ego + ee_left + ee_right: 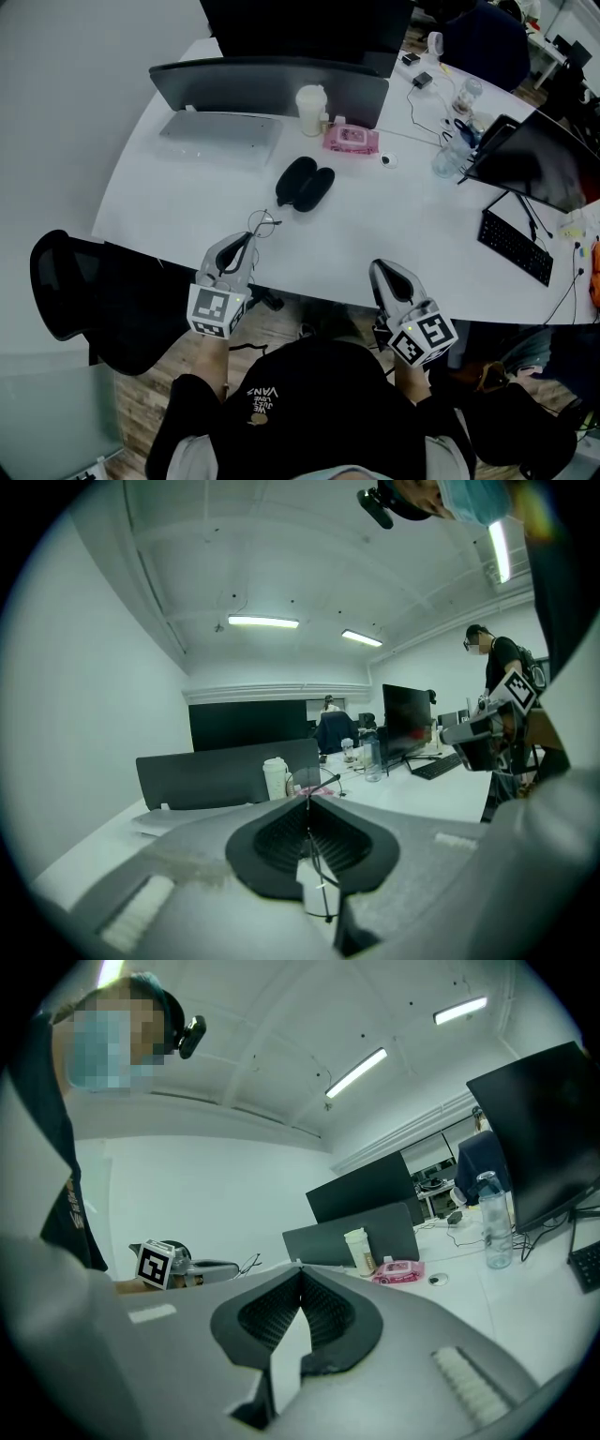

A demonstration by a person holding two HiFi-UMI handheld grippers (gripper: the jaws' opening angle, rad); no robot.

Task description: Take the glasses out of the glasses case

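The black glasses case point(305, 185) lies open in the middle of the white table point(187, 202), with nothing visible in it. My left gripper point(246, 241) is near the table's front edge, shut on the thin-framed glasses point(264, 224), which stick out beyond its tips toward the case. In the left gripper view a wire arm of the glasses point(317, 855) runs between the closed jaws of that gripper point(307, 799). My right gripper point(380, 267) hovers at the front edge, shut and holding nothing; its own view shows the jaws of this gripper point(299, 1267) meeting at the tip.
Behind the case stand a white cup point(311, 110), a pink wipes pack point(352, 139) and a grey laptop point(220, 131). On the right are a monitor point(539, 159), a keyboard point(516, 246) and a water bottle point(450, 155). A black chair point(66, 281) sits at the left.
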